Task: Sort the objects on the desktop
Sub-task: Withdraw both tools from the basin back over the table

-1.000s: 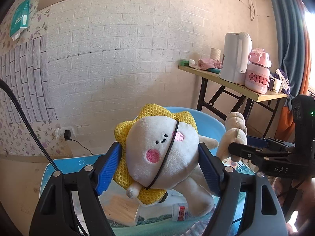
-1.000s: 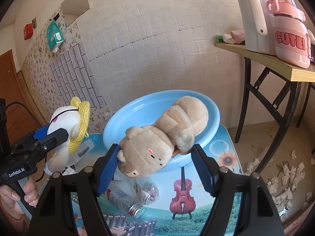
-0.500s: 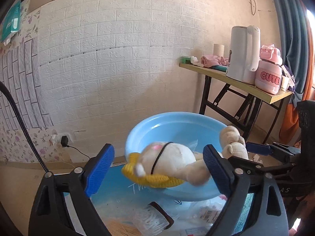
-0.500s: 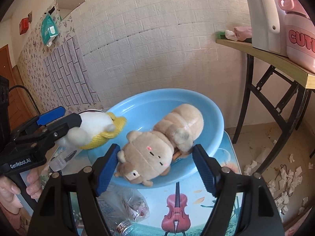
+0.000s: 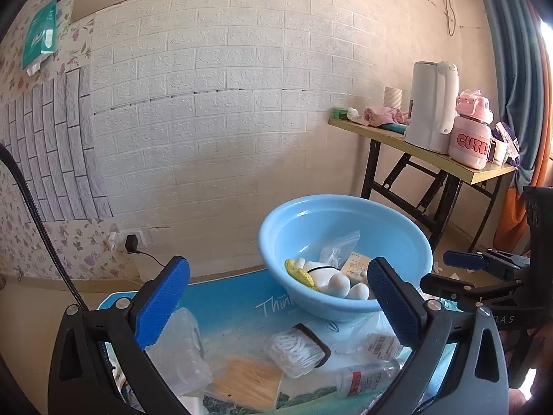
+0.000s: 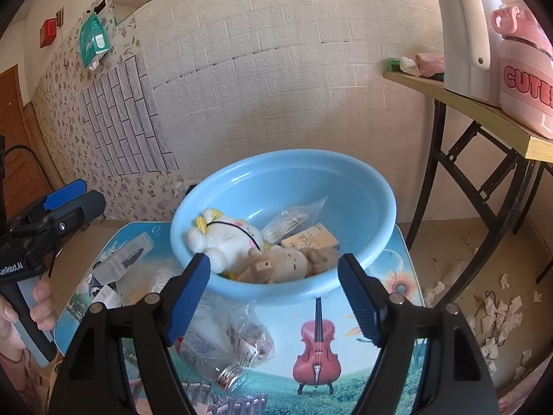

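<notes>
A light blue basin [image 5: 397, 228] [image 6: 363, 186] stands on the small picture-printed table [image 6: 349, 349]. In it lie a white plush with a yellow hat [image 5: 328, 278] [image 6: 224, 238], a tan plush bear [image 6: 280, 263], a small card box [image 6: 309, 240] and a clear bag [image 5: 338, 247]. My left gripper [image 5: 276, 297] is open and empty, short of the basin. My right gripper [image 6: 273, 294] is open and empty, at the basin's near rim. The right gripper also shows at the right edge of the left wrist view [image 5: 477, 276].
On the table near the left gripper lie a clear plastic box [image 5: 183, 349], a pack of wooden sticks [image 5: 249, 380], a bag of white string [image 5: 297, 349] and a small bottle [image 5: 366, 375]. A crumpled plastic bottle [image 6: 221, 352] lies in front of the basin. A folding table [image 5: 432, 159] stands to the right.
Both grippers opened and let their plush toys fall into the basin. Both grippers then drew back from it.
</notes>
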`<action>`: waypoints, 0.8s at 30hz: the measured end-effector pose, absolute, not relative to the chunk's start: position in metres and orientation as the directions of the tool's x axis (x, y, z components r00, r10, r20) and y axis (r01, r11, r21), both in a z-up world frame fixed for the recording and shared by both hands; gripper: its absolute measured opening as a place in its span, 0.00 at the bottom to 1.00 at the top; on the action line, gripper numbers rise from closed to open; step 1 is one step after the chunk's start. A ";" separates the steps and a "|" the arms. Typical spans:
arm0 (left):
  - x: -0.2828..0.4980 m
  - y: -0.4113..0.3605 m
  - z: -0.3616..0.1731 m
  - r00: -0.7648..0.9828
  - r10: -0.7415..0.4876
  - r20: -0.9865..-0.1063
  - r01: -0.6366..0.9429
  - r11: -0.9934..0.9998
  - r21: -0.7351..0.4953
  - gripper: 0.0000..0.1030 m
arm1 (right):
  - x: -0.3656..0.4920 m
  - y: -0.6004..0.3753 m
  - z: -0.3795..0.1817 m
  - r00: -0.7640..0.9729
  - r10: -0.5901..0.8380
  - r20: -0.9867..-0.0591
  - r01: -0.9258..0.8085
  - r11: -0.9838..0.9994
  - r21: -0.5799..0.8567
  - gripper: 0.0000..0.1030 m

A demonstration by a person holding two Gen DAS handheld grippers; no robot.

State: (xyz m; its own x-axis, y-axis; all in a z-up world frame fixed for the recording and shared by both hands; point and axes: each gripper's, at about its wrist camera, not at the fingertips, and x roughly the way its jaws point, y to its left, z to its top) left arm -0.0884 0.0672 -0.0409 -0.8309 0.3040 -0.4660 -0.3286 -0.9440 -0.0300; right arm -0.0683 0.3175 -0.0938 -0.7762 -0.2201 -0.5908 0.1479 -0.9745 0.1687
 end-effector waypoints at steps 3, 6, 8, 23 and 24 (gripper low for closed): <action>-0.079 0.048 -0.043 -0.835 0.284 -0.471 -0.304 -0.952 -0.035 1.00 | -0.057 0.311 -0.100 -0.763 -0.209 -0.612 0.149 -0.978 0.149 0.75; -0.071 0.029 -0.049 -0.834 0.261 -0.486 -0.270 -0.961 -0.053 1.00 | -0.051 0.306 -0.109 -0.734 -0.214 -0.644 0.137 -0.976 0.167 0.75; -0.065 0.017 -0.054 -0.833 0.240 -0.499 -0.246 -0.968 -0.056 1.00 | -0.048 0.301 -0.115 -0.713 -0.209 -0.670 0.126 -0.977 0.171 0.75; -0.028 -0.062 -0.127 -0.780 0.062 -0.622 -0.053 -0.998 -0.033 1.00 | -0.040 0.261 -0.139 -0.637 -0.203 -0.744 0.037 -0.972 0.233 0.95; -0.028 -0.066 -0.130 -0.776 0.052 -0.628 -0.044 -0.999 -0.028 1.00 | -0.040 0.260 -0.141 -0.629 -0.203 -0.750 0.027 -0.970 0.240 0.95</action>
